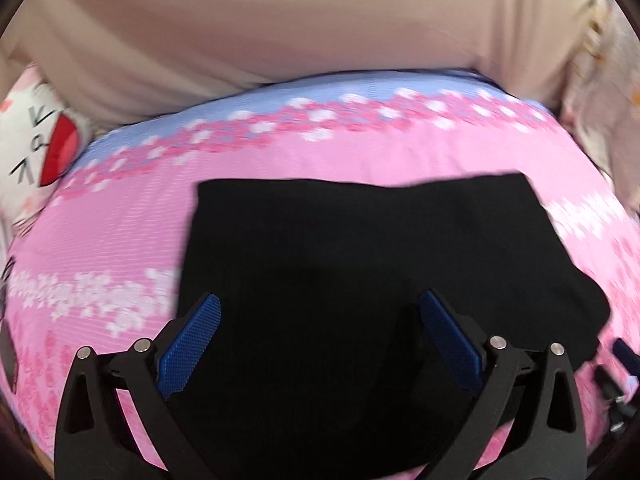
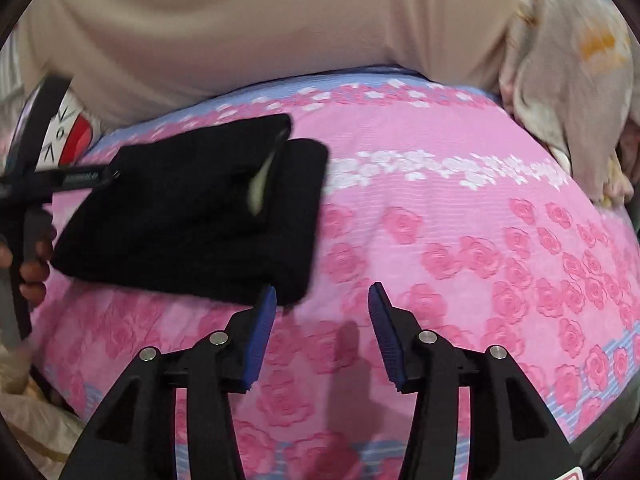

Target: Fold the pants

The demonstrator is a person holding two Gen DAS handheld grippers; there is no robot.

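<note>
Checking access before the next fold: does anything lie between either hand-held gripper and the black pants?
Nothing visible does. The left hand-held gripper hangs open directly over the folded pants. The right hand-held gripper is open beside the pants' near corner, with only bare pink bedspread between.

Left gripper (image 1: 320, 336): my blue fingers (image 1: 192, 344) stand wide apart, tilted down over the near part of the folded black pants (image 1: 360, 248), nothing pressed between them.
Right gripper (image 2: 322, 332): my fingers (image 2: 260, 336) stand partly apart, pointing down just past the pants' near right corner, gripping nothing.
Left hand (image 2: 34, 268): seen from my right wrist, it wraps the gripper handle at the pants' left edge.
</note>
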